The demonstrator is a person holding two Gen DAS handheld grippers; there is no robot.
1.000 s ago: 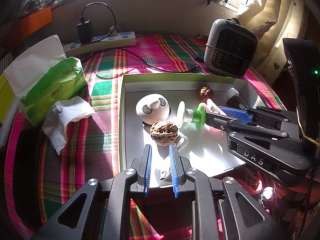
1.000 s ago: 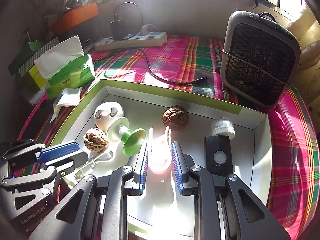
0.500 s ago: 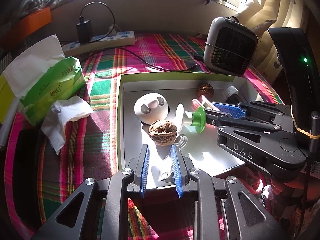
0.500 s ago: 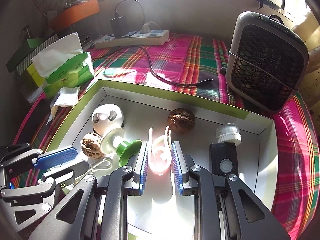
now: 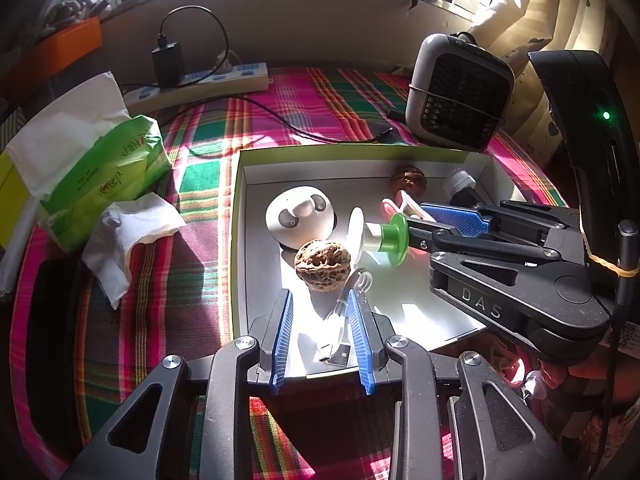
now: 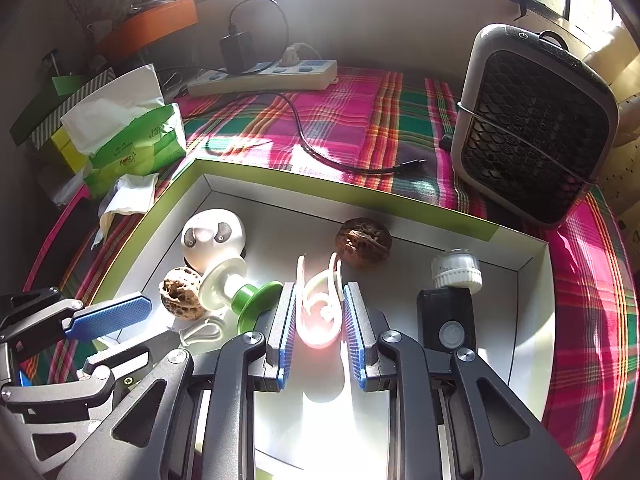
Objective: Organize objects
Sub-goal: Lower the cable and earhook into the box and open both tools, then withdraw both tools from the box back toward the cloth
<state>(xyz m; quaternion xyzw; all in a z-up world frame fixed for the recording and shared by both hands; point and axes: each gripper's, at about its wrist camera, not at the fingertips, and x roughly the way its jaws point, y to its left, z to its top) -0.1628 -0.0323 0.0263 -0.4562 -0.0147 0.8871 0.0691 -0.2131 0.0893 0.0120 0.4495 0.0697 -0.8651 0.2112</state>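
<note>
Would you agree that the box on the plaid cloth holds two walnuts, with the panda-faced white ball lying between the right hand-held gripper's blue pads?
Not quite. In the right wrist view, the pink clip lies between the right hand-held gripper's blue pads; the panda-faced white ball sits toward the box's far left corner. The box does hold two walnuts.

Left black plastic two-finger gripper [image 5: 322,344]: blue ribbed pads, silver screws at linkages. Right black gripper [image 6: 318,332]: same build; white "DAS" marking, green LED at 2 o'clock.
</note>
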